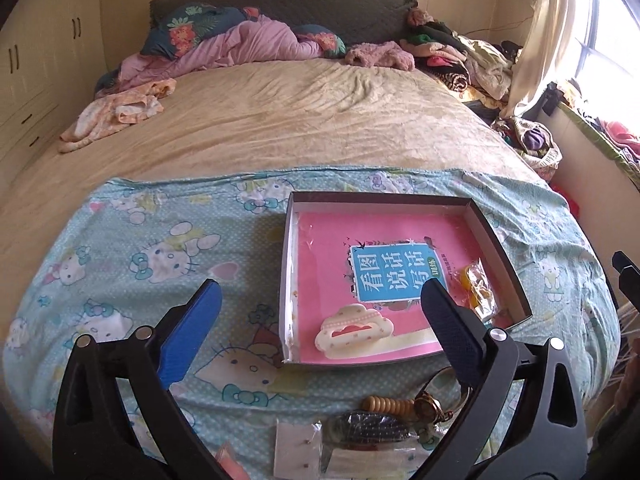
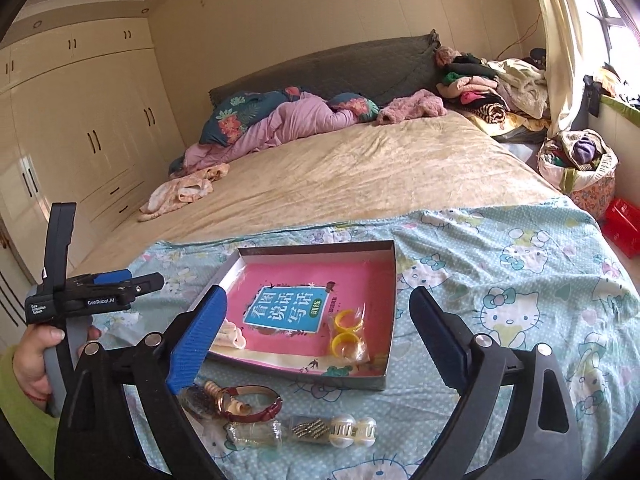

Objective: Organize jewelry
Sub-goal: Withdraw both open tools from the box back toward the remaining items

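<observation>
A shallow grey box point(image 1: 504, 240) point(image 2: 394, 280) with a pink book inside lies on the Hello Kitty sheet. In it are a cream cloud-shaped hair claw point(image 1: 354, 330) point(image 2: 234, 336) and a clear bag of yellow rings point(image 1: 478, 284) point(image 2: 346, 332). In front of the box lie loose pieces: a red-strap watch point(image 2: 250, 402), a wooden bead bracelet point(image 1: 386, 404), a dark beaded piece point(image 1: 368, 426), an earring card point(image 1: 296, 450), a clear bag point(image 2: 254, 434), a pearl clip point(image 2: 352, 430). My left gripper point(image 1: 322, 294) is open and empty above the box's near left. My right gripper point(image 2: 318, 304) is open and empty above the box.
The Hello Kitty sheet point(image 1: 140, 264) covers the near end of a beige bed point(image 1: 300, 120). Pillows and clothes are piled at the headboard point(image 2: 304, 116). A laundry basket point(image 2: 576, 164) and red box point(image 2: 622, 226) stand on the right. The left gripper's body point(image 2: 76, 300) shows in the right wrist view.
</observation>
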